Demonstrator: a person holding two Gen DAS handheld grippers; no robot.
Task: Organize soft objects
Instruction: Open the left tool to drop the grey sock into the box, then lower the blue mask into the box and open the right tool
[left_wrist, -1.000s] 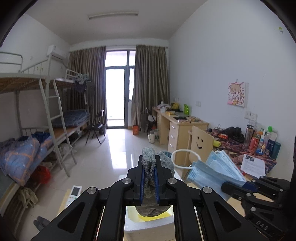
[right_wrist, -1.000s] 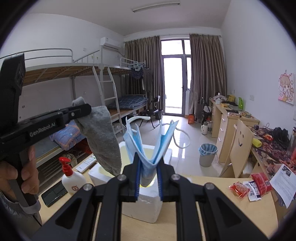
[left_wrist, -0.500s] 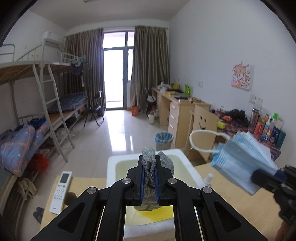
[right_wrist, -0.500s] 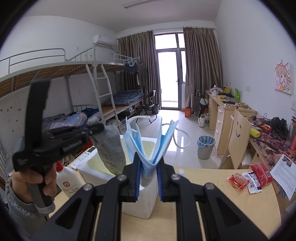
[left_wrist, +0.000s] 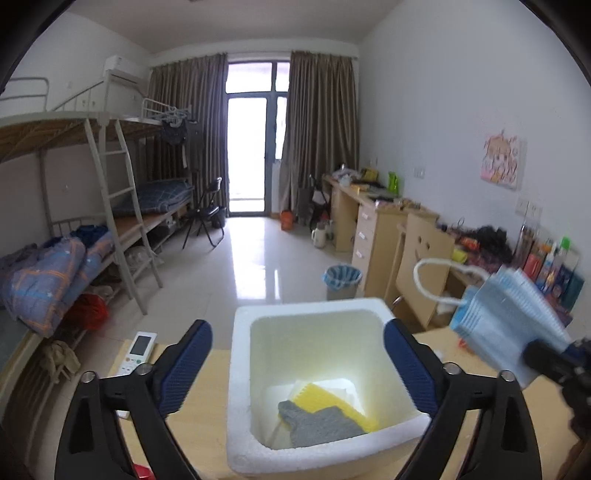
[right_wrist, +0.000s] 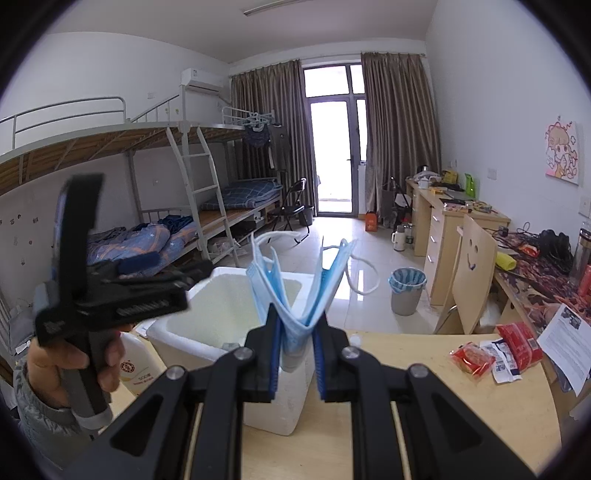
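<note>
the left gripper (left_wrist: 298, 365) stands spread wide above the white foam box (left_wrist: 240, 406) — its jaws have just been opening, and nothing is between the blue pads now. the grey sock (left_wrist: 321, 424) lies on the floor of the box, partly over a yellow sponge (left_wrist: 332, 400), with white walls rising on every side of it. the box sits on the wooden table (right_wrist: 424, 413), its near rim just under the left gripper's arms and bare tabletop to either side.

the right gripper (right_wrist: 297, 354) is pinched on a stack of blue face masks (right_wrist: 295, 288), folded into a v above its pads, the white ear loops hanging free. it is held just beside the box's right rim. in the right wrist view a hand (right_wrist: 70, 369) grips the left tool's handle beside a white bottle (right_wrist: 138, 365); red snack packets (right_wrist: 495, 354) lie well apart to the right.
</note>
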